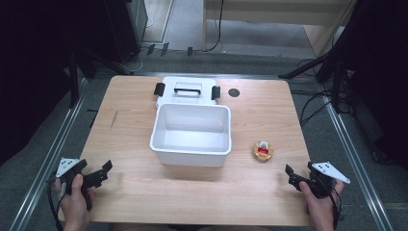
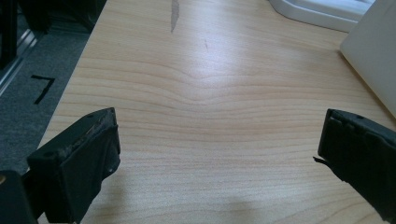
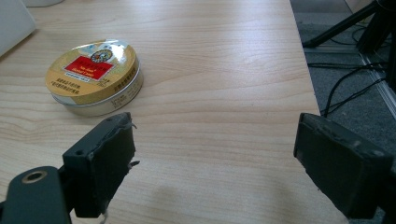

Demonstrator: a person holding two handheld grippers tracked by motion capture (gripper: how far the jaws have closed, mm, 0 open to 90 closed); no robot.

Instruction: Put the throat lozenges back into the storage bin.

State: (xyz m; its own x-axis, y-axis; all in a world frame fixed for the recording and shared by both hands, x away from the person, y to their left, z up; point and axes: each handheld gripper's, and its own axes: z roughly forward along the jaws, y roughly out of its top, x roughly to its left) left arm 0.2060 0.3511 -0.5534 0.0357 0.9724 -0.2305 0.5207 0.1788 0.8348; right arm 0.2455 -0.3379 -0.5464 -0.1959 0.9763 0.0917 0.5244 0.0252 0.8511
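The surface [image 1: 130, 125] is pale wood with fine wavy grain and one small grey streak. The tub [image 1: 190, 135] and its lid [image 1: 187, 90] are plain white; the lid's handle and clips are black. The round tin [image 1: 262, 151] is gold-yellow with a red label panel, small lettering and a silvery side. Both the left gripper [image 1: 101, 173] and right gripper [image 1: 297, 173] are black with light grey plates.

Item count: one table [image 1: 144, 192]; one white open bin [image 1: 191, 134]; one white lid [image 1: 187, 90] with two black latches and one handle, lying behind the bin; one round gold tin [image 1: 262, 151]; two hand-held grippers, the left gripper [image 1: 98, 174] and the right gripper [image 1: 298, 177].
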